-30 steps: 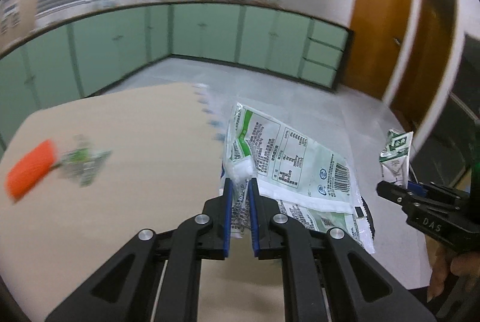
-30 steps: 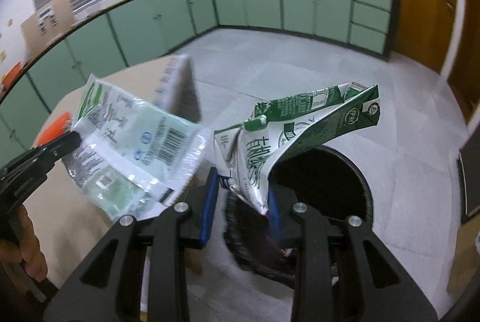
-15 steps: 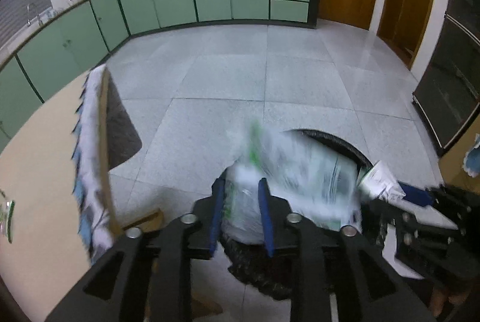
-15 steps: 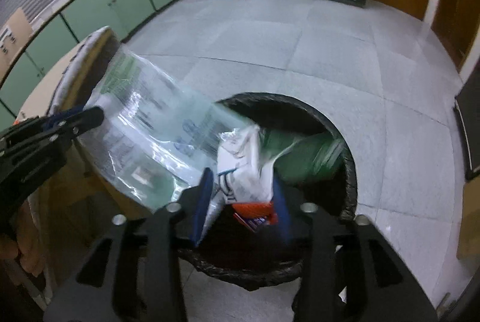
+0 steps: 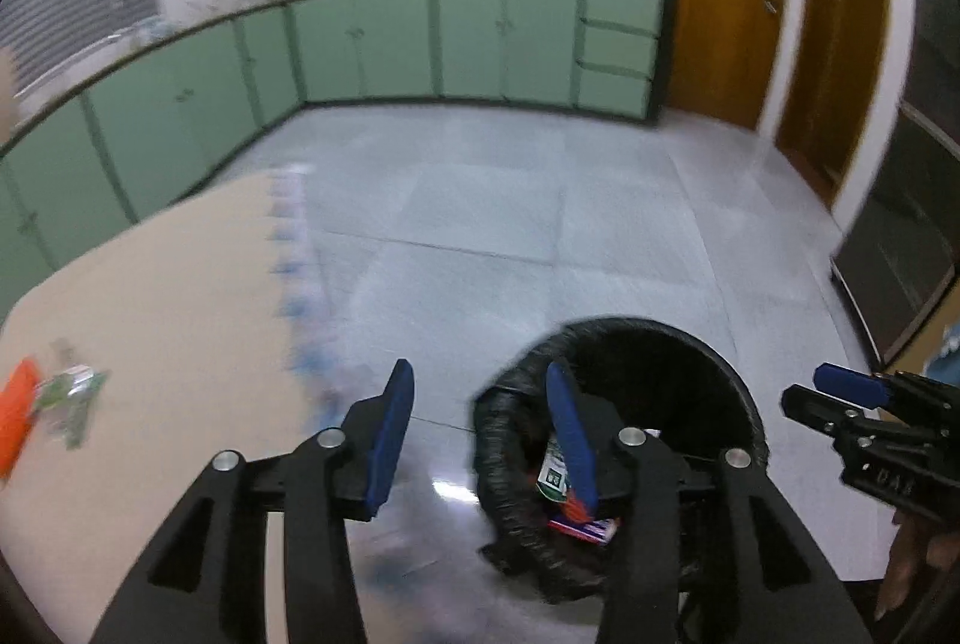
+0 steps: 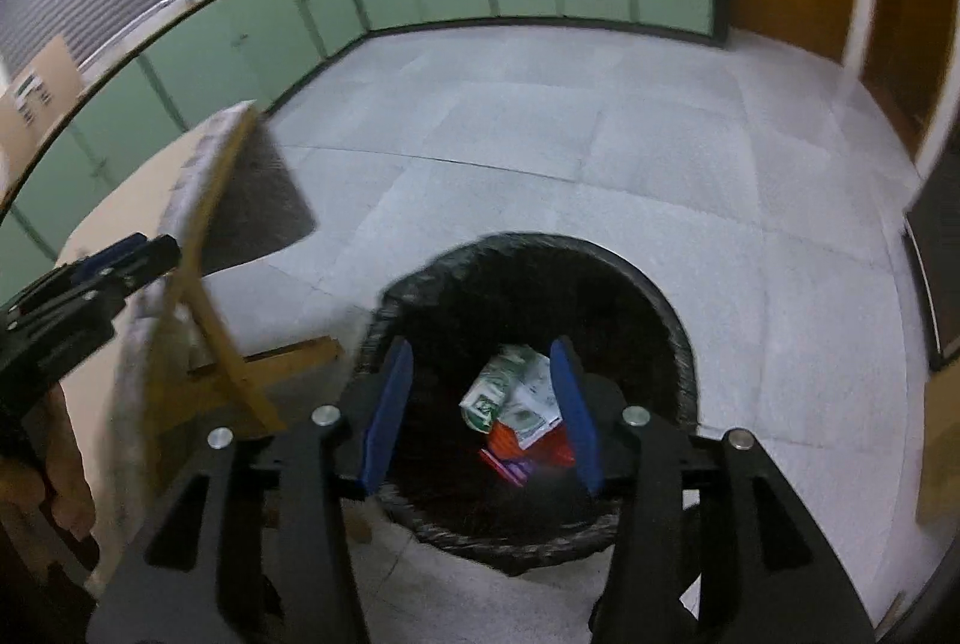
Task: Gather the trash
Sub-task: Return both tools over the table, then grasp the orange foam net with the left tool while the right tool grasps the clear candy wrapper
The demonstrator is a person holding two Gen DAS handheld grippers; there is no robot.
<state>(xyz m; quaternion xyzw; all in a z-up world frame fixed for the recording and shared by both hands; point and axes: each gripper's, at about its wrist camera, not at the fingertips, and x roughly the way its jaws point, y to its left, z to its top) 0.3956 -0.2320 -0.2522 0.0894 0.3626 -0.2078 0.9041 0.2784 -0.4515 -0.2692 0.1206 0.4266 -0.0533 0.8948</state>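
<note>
We note dim, even indoor light; motion blur smears both views; fisheye bending darkens corners; faint glare on grey tiled floor.

The left claw, jaws just opened and empty, hangs beside the black bin.

The only legible marking is embossed "DAS" (blurred, at the lower right of the left wrist view) on the right gripper's black body.

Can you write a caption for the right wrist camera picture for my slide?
Open right gripper, its jaws just opened and empty, above the black trash bin with green-and-white wrappers inside.
</note>
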